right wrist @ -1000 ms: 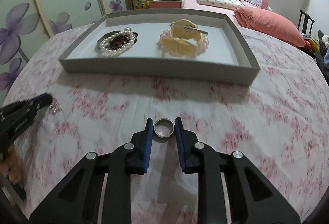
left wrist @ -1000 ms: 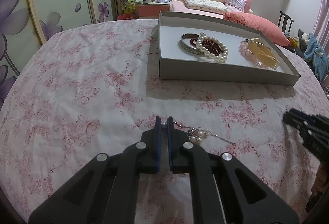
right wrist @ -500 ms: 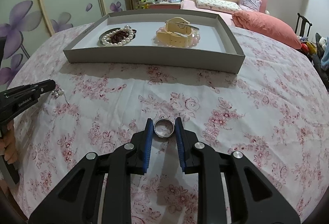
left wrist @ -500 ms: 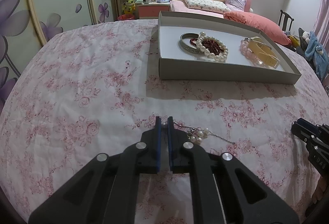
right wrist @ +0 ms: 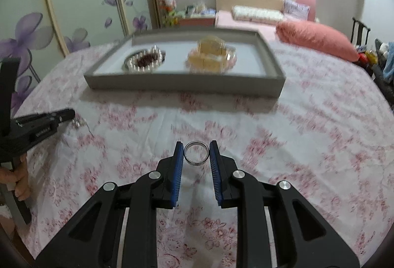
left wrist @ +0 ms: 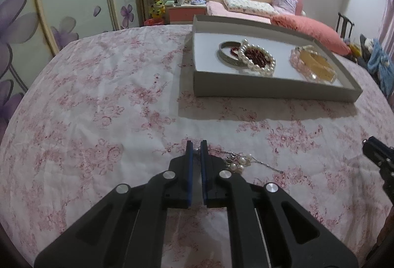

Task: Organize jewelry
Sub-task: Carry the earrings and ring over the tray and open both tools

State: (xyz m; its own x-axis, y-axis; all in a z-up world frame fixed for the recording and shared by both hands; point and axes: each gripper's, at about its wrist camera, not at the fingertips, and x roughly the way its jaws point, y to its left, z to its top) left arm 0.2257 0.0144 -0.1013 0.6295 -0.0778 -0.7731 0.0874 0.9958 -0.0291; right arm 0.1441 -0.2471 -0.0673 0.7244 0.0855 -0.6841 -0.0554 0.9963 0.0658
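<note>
My right gripper (right wrist: 196,146) is shut on a silver ring (right wrist: 195,162), held upright above the floral bedspread and short of the grey tray (right wrist: 184,83). My left gripper (left wrist: 196,144) is shut low on the cloth, with the end of a thin chain necklace with pearls (left wrist: 237,162) between its tips; the rest trails off to the right. The tray (left wrist: 270,89) holds a silver bangle (left wrist: 225,56), a pearl bracelet (left wrist: 258,67) around dark red beads, and a yellow bangle (left wrist: 317,66) on pink beads. The right wrist view is blurred.
A floral bedspread (left wrist: 98,100) covers the surface. The right gripper's tip (left wrist: 374,147) shows at the left wrist view's right edge. The left gripper (right wrist: 66,115) and a hand (right wrist: 19,176) show at the right wrist view's left edge. A bed, pillows and wardrobe doors stand behind.
My right gripper has pulled back and risen a little with the ring, so the tray looks farther off. In the left wrist view it has slid toward the right edge. The left gripper has stayed put.
</note>
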